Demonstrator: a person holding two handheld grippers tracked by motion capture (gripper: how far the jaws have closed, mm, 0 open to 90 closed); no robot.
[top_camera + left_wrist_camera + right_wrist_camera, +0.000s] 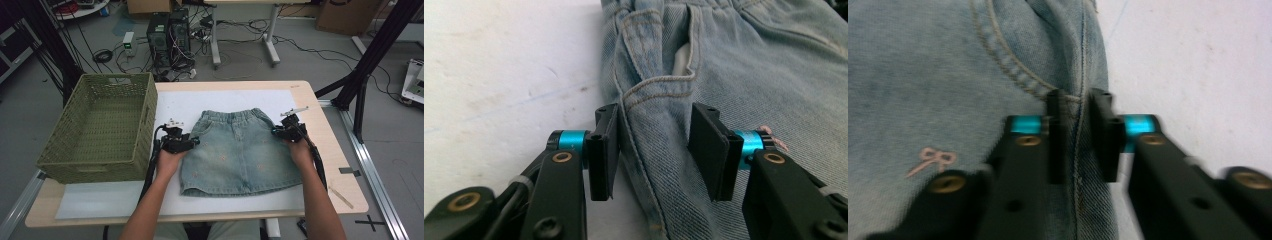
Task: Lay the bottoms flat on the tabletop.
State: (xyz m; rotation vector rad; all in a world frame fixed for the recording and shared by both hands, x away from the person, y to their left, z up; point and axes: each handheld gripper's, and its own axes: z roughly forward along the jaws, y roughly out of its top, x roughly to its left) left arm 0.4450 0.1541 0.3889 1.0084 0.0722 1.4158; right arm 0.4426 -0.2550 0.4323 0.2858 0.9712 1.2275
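The faded blue denim skirt (241, 150) lies flat, unfolded; the left gripper (653, 150) straddles its nine-o'clock seam, jaws apart, the right gripper (1078, 135) pinches its three-o'clock seam. Folding and the woven green basket (100, 127) remain.

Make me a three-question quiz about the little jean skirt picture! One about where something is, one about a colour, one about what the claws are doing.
1. Where does the basket stand?
A. left of the denim skirt
B. on top of the skirt
C. on the floor

2. What colour is the basket?
A. red
B. green
C. blue

3. How does the left claw stand at the skirt's side seam?
A. clamped flat on bare table
B. holding the basket rim
C. jaws apart, with the seam between them

Answers:
1 A, the high view shows it on the table beside the skirt's left edge.
2 B, its woven walls look olive green.
3 C, the left claw view shows gaps beside the seam.
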